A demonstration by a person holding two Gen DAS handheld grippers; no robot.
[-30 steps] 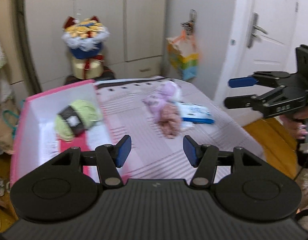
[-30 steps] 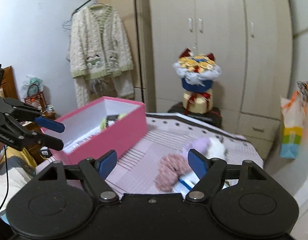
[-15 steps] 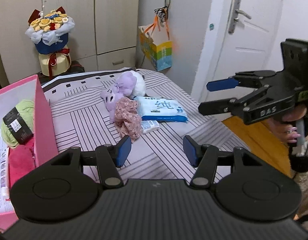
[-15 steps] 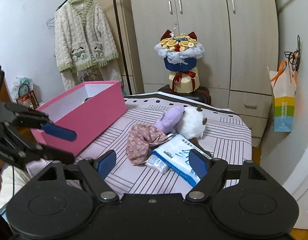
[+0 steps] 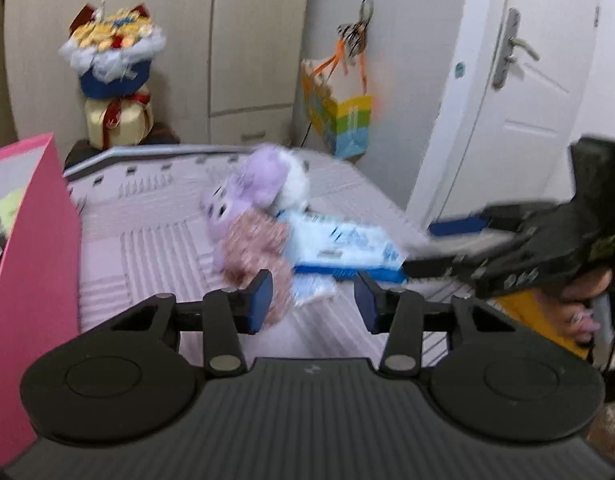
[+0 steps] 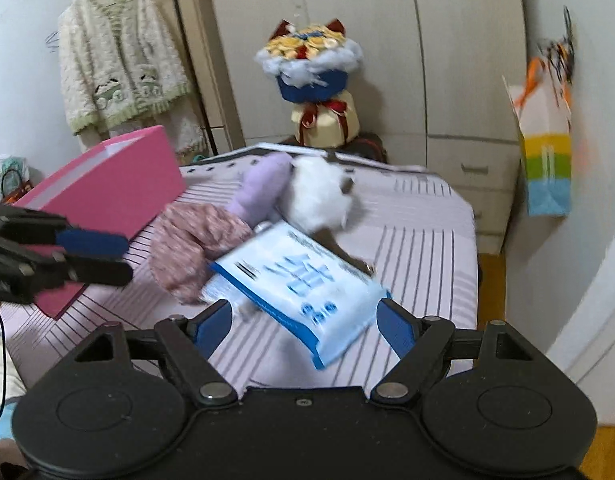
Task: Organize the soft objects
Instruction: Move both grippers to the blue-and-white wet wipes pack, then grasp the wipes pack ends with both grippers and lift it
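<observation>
On the striped bed lies a pile: a purple plush (image 5: 251, 188), a white plush (image 5: 293, 182), a pink floral cloth (image 5: 253, 248) and a blue-white tissue pack (image 5: 343, 244). My left gripper (image 5: 313, 302) hovers close over the floral cloth's near end. Its jaws are closing and the pads press on nothing. My right gripper (image 6: 305, 328) stands wide open, with the near corner of the tissue pack (image 6: 299, 280) between its fingers, untouched. A pink box (image 5: 39, 240) at the left holds green yarn (image 5: 7, 208). All of this is motion-blurred.
A flower bouquet (image 5: 111, 56) stands behind the bed against the wardrobe. A striped gift bag (image 5: 339, 120) hangs on the wall by a white door (image 5: 519, 100). A knitted cardigan (image 6: 119, 68) hangs at the back left. The bed's edge drops off on the right.
Both grippers have come down and forward toward the pile, which now looks larger. The left jaws have narrowed. The right jaws stay as wide as before.
</observation>
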